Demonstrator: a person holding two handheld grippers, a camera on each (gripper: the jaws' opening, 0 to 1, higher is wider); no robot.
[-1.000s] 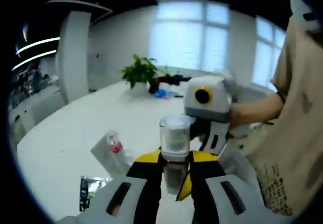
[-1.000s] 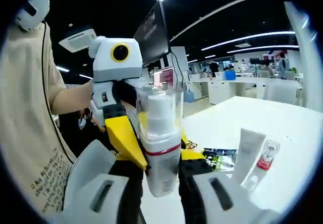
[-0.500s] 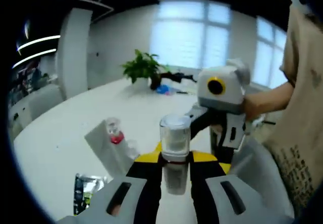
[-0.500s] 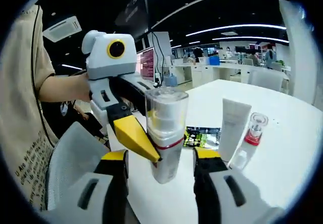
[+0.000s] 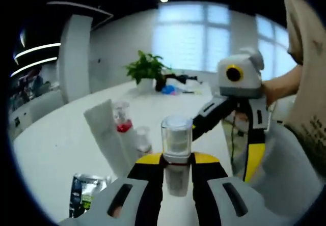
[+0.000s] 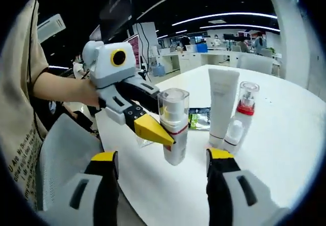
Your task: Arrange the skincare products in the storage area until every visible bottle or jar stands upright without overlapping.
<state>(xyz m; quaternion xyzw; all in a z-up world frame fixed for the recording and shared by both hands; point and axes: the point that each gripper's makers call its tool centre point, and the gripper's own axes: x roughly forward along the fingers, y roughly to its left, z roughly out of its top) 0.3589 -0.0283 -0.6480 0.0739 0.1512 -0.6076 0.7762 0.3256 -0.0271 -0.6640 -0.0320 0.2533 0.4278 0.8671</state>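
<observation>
One clear-capped cylindrical bottle [image 5: 177, 144] in left tool [image 5: 177, 162], seemingly plastic.

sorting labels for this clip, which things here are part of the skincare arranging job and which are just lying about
Part of the job:
pump bottle with clear cap, held by the left gripper
white tube, standing upright
red-collared bottle
small white bottle
right gripper, open

Just lying about:
dark sachet
potted plant
white table

Open table [image 6: 285, 134] right of tube [image 6: 222, 104]
</observation>
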